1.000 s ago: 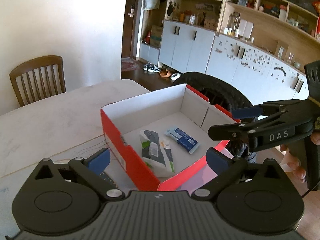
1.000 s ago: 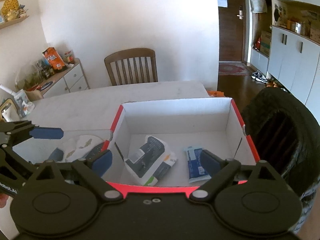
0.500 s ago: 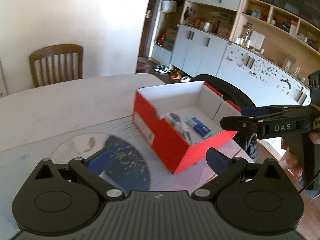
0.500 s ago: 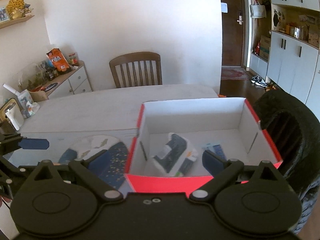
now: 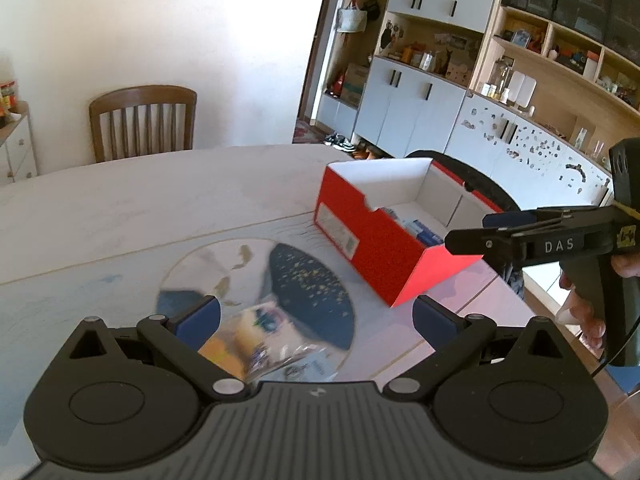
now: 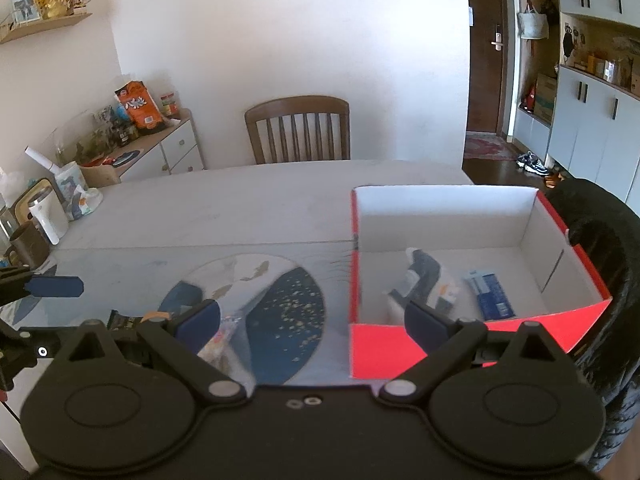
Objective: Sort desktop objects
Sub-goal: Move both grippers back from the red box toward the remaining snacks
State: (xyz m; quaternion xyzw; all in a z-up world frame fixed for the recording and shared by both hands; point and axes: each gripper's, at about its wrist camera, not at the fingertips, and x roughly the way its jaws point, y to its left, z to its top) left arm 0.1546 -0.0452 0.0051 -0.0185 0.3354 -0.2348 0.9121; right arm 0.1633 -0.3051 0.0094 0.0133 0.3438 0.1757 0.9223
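Hovering both our grippers, left [image 5: 316, 316] and right [image 6: 312, 316], spread empty over what looks like a packet [image 5: 264, 344], for boxing [image 6: 560, 320].

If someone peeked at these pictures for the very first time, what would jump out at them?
The bright red box with white insides, sitting on the table's right side with a couple of packets in it. Next, the round blue-and-white picture mat beside it on the left. Both black claws, the left claw and the right claw, are open and empty.
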